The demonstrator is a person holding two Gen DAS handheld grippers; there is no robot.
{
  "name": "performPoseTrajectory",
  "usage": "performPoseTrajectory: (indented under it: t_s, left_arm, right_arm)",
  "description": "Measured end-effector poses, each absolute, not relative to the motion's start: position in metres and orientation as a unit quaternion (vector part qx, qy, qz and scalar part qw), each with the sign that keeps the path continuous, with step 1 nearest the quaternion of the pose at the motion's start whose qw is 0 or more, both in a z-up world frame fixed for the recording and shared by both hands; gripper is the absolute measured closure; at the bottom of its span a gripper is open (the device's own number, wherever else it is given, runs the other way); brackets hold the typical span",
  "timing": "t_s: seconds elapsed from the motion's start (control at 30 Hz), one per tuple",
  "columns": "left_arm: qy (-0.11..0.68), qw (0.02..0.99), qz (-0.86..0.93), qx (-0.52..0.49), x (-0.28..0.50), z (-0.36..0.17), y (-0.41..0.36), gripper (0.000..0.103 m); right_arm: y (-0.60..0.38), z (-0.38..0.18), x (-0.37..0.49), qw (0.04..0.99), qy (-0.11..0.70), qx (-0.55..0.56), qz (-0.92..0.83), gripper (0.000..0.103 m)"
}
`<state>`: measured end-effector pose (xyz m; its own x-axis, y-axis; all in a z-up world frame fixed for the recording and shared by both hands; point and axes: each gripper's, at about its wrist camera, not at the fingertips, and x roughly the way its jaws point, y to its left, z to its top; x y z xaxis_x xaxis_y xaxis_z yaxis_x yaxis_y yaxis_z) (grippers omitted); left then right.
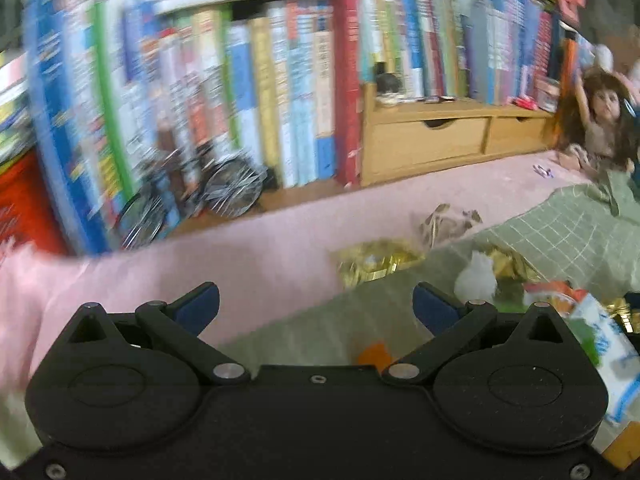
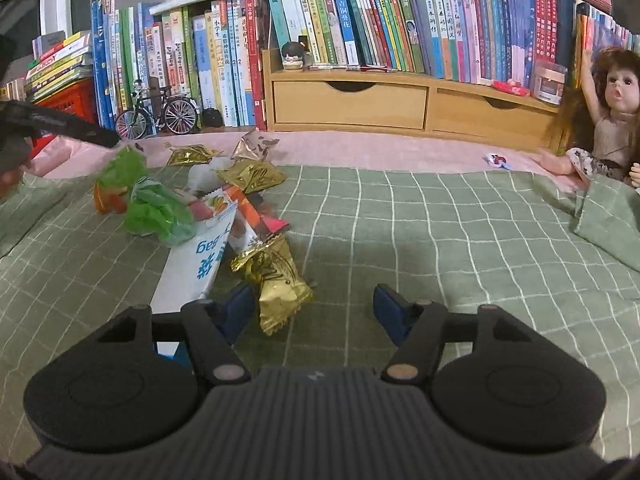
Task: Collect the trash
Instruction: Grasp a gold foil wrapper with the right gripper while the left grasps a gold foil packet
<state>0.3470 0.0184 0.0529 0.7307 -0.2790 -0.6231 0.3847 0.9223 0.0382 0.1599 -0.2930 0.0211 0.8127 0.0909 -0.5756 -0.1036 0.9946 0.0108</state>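
Observation:
Trash lies heaped on a green checked cloth point(image 2: 400, 220): a green wrapper point(image 2: 156, 208), a white bag with blue print point(image 2: 200, 264), and gold wrappers point(image 2: 252, 174). My right gripper point(image 2: 316, 308) is open. A crumpled gold wrapper point(image 2: 276, 284) lies just inside its left finger and the right pad is clear of it. In the blurred left wrist view my left gripper point(image 1: 316, 304) is open with nothing gripped, and a gold wrapper point(image 1: 374, 260), a white wad point(image 1: 478, 276) and the white bag point(image 1: 600, 344) lie ahead to its right. A dark finger point(image 2: 80, 130) of the left gripper reaches in over the green wrapper.
Upright books point(image 2: 360, 20) and a wooden drawer unit point(image 2: 352, 100) line the back. A model bicycle point(image 2: 158, 114) and a red crate point(image 2: 68, 100) stand at back left. A doll point(image 2: 612, 120) sits at the right, with a small candy wrapper point(image 2: 496, 160) near it. Pink cloth point(image 1: 240, 256) covers the far strip.

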Motion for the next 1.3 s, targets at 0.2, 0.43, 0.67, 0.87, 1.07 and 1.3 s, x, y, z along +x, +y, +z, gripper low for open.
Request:
performPoseTrajectory:
  t_s: [0.2, 0.43, 0.67, 0.87, 1.07, 1.3]
  left_arm:
    - [0.296, 0.917, -0.245, 0.11, 0.383, 0.029, -0.011, 0.001]
    - [0.318, 0.906, -0.267, 0.081, 0.41, 0.011, -0.028, 0.001]
    - [0.323, 0.9, -0.289, 0.057, 0.415, 0.003, -0.031, 0.005]
    - [0.355, 0.886, -0.292, 0.054, 0.424, -0.003, -0.033, 0.034]
    - [0.333, 0.901, -0.271, 0.061, 0.419, -0.005, -0.027, 0.074]
    - [0.323, 0.899, -0.282, 0.087, 0.415, -0.002, -0.031, 0.042]
  right_arm:
    - [-0.285, 0.026, 0.157, 0.956, 0.284, -0.044, 0.062, 0.027]
    - [-0.277, 0.026, 0.161, 0.955, 0.278, -0.053, 0.087, 0.03]
    - [-0.275, 0.023, 0.164, 0.95, 0.285, -0.05, 0.114, 0.053]
    - [-0.274, 0.021, 0.166, 0.948, 0.292, -0.051, 0.119, 0.055]
    - [-0.274, 0.021, 0.168, 0.947, 0.295, -0.051, 0.12, 0.063]
    - [-0.273, 0.021, 0.167, 0.947, 0.294, -0.054, 0.119, 0.06]
